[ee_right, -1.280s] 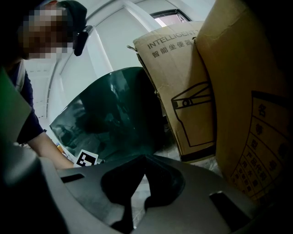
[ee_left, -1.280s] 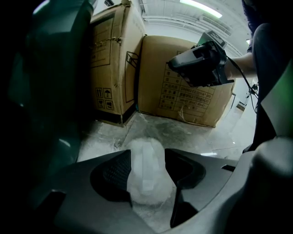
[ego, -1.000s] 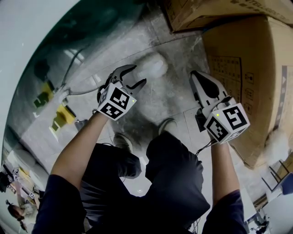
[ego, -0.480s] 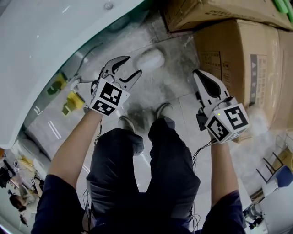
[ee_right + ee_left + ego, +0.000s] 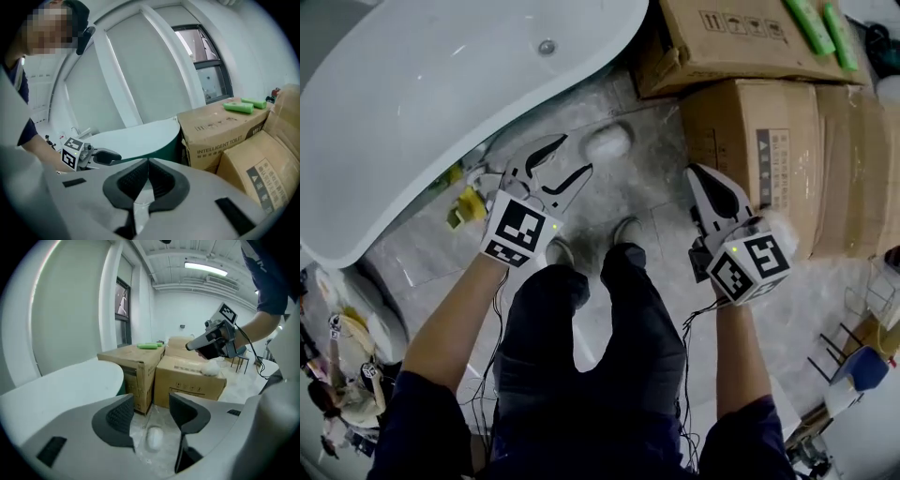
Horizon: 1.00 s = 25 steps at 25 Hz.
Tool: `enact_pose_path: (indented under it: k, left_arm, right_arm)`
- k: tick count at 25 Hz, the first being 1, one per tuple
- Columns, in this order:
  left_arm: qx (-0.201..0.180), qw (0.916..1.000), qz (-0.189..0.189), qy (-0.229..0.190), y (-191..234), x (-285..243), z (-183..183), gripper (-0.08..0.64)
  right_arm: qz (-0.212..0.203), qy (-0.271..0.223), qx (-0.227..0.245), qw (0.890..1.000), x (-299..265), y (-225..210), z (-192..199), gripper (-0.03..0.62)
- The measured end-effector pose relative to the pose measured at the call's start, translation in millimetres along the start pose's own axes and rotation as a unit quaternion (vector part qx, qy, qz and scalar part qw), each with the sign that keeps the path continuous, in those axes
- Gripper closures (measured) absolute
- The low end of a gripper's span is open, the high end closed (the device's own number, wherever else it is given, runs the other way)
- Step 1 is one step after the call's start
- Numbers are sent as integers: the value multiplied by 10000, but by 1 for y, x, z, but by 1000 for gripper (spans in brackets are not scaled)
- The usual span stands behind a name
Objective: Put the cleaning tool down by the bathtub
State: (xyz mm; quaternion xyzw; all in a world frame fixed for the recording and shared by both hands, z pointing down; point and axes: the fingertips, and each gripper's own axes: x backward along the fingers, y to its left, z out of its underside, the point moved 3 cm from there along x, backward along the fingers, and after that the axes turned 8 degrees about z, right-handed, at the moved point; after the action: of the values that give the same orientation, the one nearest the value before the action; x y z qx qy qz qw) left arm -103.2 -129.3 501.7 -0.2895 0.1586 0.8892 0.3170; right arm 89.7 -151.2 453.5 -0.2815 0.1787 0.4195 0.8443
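Lying on floor (image 5: 652, 192) by bathtub (image 5: 422, 103), cleaning tool (image 5: 607, 141); left claw (image 5: 575, 155) gaping, empty; right claw (image 5: 147, 164) pinched together, own view clearest

Your head cam looks steeply down. Both gripper cams sit low, and all three share the bathtub (image 5: 441, 94) and boxes (image 5: 741, 131).

White bathtub (image 5: 422, 94), brown cardboard boxes (image 5: 741, 122), 2 green tubes (image 5: 809, 26), white cleaning tool (image 5: 607, 141), grey mottled floor (image 5: 649, 183)

Floor strip (image 5: 630, 192) between bathtub (image 5: 441, 84) and boxes (image 5: 741, 122), seemingly passable.
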Motion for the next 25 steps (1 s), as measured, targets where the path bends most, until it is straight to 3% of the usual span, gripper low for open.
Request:
enact_pose_path:
  k: [16,25]
  left_arm:
    - [54,9931,-462,-1079,-79,199,-187,308]
    - [19,9873,-692,-1430,-105,287,-230,308]
  right_arm:
    - [-43,-793,47,9968,161,109,-151,584]
    - [-213,-1071,264,9937,212,169,-195,584]
